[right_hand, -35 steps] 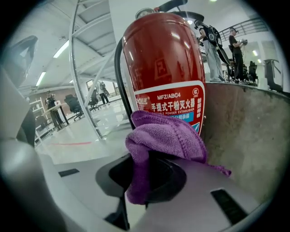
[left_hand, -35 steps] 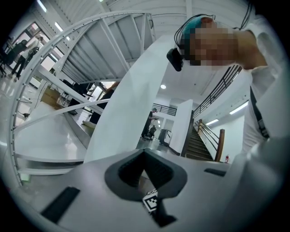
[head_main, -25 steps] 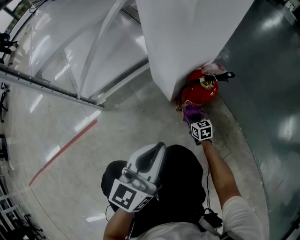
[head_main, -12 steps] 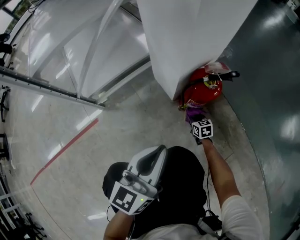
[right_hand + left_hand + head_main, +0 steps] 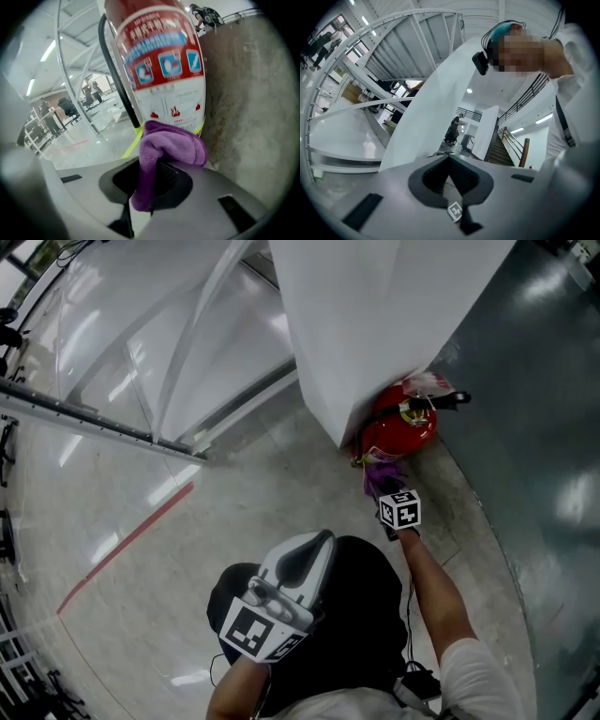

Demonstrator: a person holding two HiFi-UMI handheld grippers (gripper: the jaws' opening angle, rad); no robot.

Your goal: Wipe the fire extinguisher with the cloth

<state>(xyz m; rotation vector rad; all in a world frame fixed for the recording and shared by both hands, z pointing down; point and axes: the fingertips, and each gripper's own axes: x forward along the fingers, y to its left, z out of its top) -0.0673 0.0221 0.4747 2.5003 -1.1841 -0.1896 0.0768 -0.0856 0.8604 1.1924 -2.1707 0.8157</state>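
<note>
White column stands on a pale, glossy floor. One red line crosses the floor diagonally. Grey metal rail runs left of the column. Dark grey wall at right. Staircase and a standing person noted in background (left gripper view, small).

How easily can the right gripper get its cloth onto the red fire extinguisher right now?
Probably yes, easily: the right gripper, shut on the purple cloth, sits just before the fire extinguisher, with nothing visible between them.
</note>
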